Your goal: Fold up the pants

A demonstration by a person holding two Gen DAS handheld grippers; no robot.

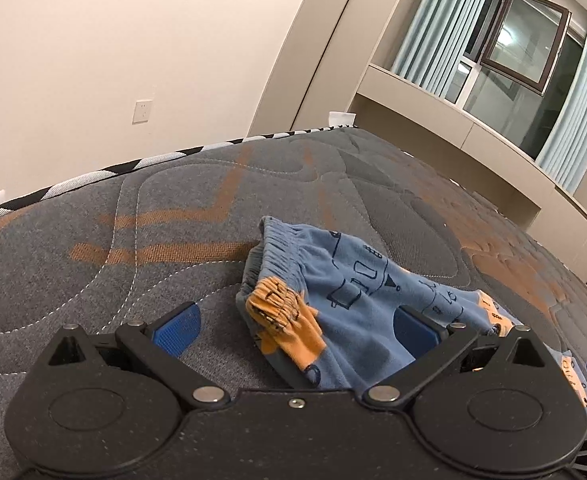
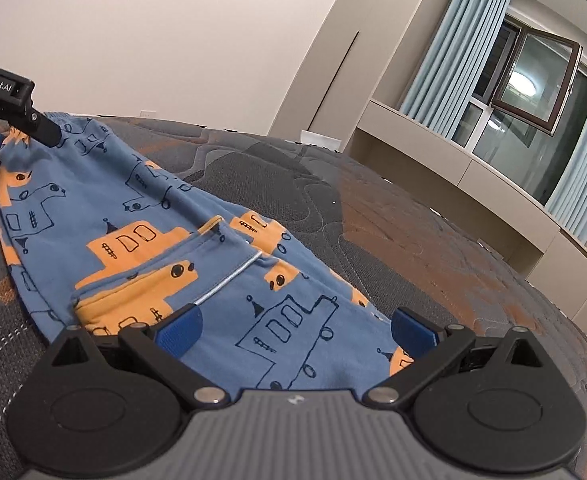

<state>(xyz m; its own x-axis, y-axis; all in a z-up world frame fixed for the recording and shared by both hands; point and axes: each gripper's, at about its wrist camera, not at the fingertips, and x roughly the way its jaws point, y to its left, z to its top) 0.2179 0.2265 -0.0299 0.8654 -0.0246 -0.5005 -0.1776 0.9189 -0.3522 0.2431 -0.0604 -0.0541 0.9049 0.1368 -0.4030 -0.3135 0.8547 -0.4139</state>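
Pants (image 2: 141,240) lie on the bed (image 1: 93,208), long axis running from my left gripper (image 1: 293,324) at ten o'clock down to my right gripper (image 2: 293,326) at five. Both jaws stand wide, holding nothing; cloth lies between each pair. I judge the left nearer the waistband (image 1: 285,244), the right nearer the leg end.

You have a grey quilted mattress (image 1: 93,208) with orange stripes; the blue patterned pants (image 2: 133,208) lie spread on its near part.
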